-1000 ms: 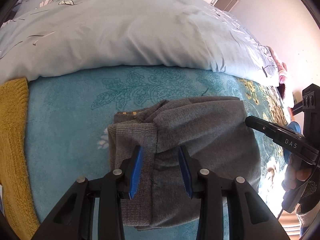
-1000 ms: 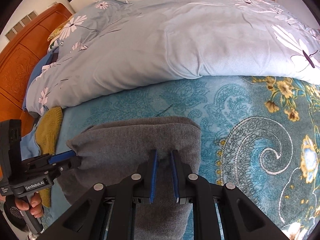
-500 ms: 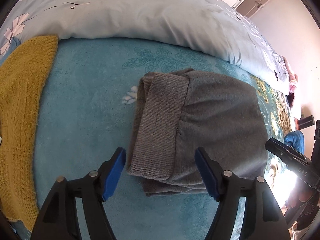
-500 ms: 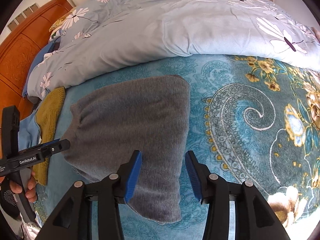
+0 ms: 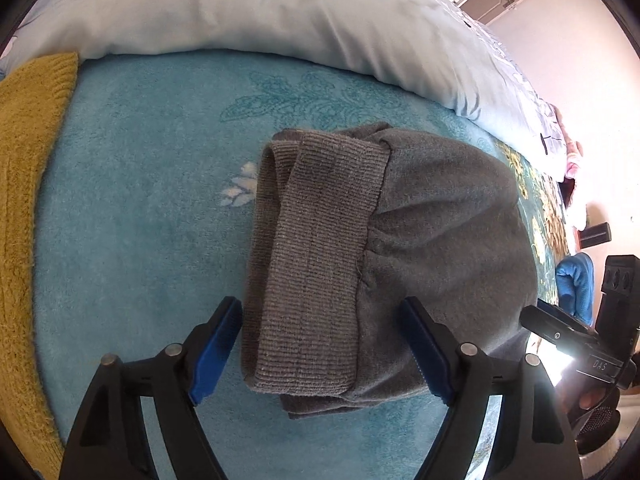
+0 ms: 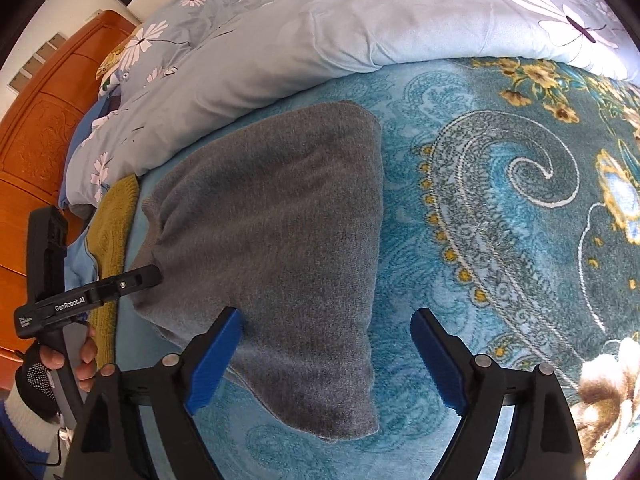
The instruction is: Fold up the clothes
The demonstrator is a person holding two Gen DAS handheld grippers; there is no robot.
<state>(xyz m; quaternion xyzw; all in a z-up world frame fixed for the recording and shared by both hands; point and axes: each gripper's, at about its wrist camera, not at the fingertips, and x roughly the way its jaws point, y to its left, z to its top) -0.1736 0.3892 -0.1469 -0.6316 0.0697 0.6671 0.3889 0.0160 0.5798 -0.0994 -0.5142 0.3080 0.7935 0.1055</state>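
Light: bright daylight, even across both views.
Glare: left wrist view blown out white at 4 o'clock; right wrist view washed pale at 5 o'clock.
Shadows: soft, faint.
Distortion: strong fisheye bulge, black corners.
Focus: centre crisp; edges slightly soft.

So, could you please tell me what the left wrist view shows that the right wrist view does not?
Only the left wrist view shows the grey garment's ribbed cuff folded on top, and a blue cloth at the far right. Only the right wrist view shows the wooden headboard and the blanket's gold paisley pattern. Both show the folded grey garment on the teal blanket, the yellow knit, the pale quilt, and each claw opening, gripping nothing.
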